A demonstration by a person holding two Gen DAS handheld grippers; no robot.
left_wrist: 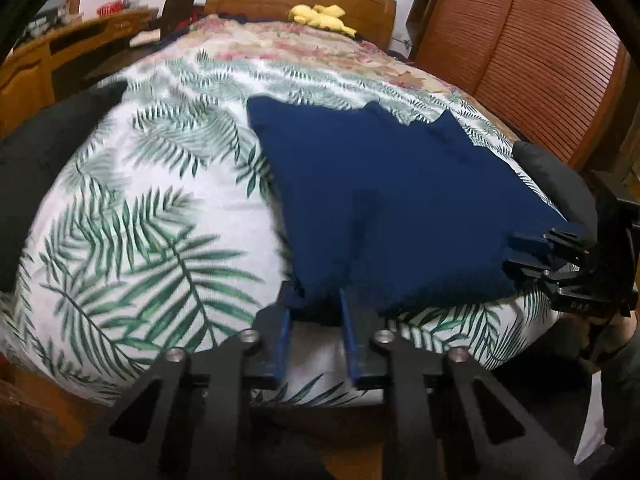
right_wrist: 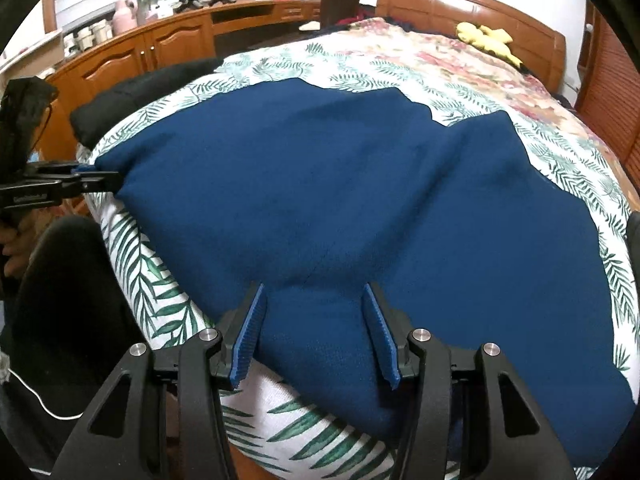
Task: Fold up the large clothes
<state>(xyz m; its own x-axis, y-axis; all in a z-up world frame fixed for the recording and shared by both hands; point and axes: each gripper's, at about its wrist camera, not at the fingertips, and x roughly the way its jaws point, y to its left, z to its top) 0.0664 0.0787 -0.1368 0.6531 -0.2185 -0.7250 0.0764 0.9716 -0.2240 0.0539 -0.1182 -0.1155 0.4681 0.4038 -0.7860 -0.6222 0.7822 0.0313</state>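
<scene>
Navy garment (right_wrist: 340,200): spread flat on leaf-print bed (left_wrist: 140,220); left gripper (left_wrist: 316,312) clamped on its near corner; right gripper (right_wrist: 316,336) apart, straddling the hem; advisable: pinch the hem, lift both evenly.

A home bedroom: a bed with a leaf-print white cover (right_wrist: 168,288) and curved wooden headboard (right_wrist: 472,4) fills the frame, wooden cabinets (right_wrist: 132,52) at upper left, a slatted wooden wardrobe (left_wrist: 520,48) at upper right.
</scene>
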